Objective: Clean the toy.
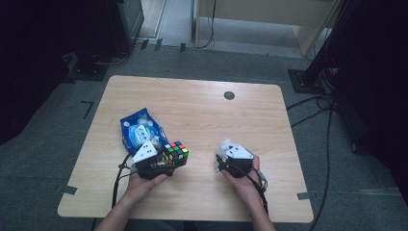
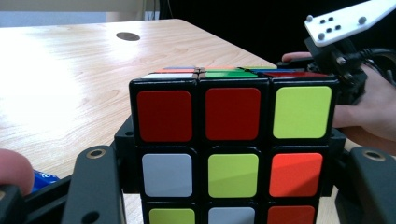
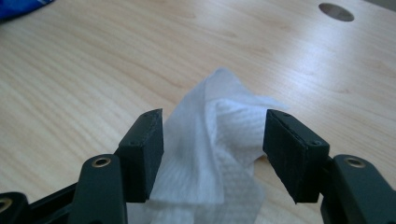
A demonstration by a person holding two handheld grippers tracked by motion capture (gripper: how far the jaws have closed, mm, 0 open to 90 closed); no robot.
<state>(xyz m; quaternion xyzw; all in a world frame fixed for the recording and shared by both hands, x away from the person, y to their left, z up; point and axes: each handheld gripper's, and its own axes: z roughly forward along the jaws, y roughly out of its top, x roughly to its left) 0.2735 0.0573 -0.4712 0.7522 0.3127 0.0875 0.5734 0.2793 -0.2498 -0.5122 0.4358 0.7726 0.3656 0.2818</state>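
Pale wood-grain table (image 1: 202, 115) is carrying everything in the high view: left hand-held gripper (image 1: 166, 166) is gripping a multicoloured cube (image 1: 175, 152) near the front-left, just beside a crinkled blue packet (image 1: 140, 130); right hand-held gripper (image 1: 222, 156) is resting front-right, white tissue (image 1: 221, 150) at its tip.

Left gripper view: glossy square stickers of the cube (image 2: 233, 140) are showing red, red, yellow-green on top row; black jaws are pressing both sides, closed onto it.

Right gripper view: soft, dimpled, crumpled tissue (image 3: 219, 144) is lying between the jaws, which are standing partly apart, one touching it, not pinching.
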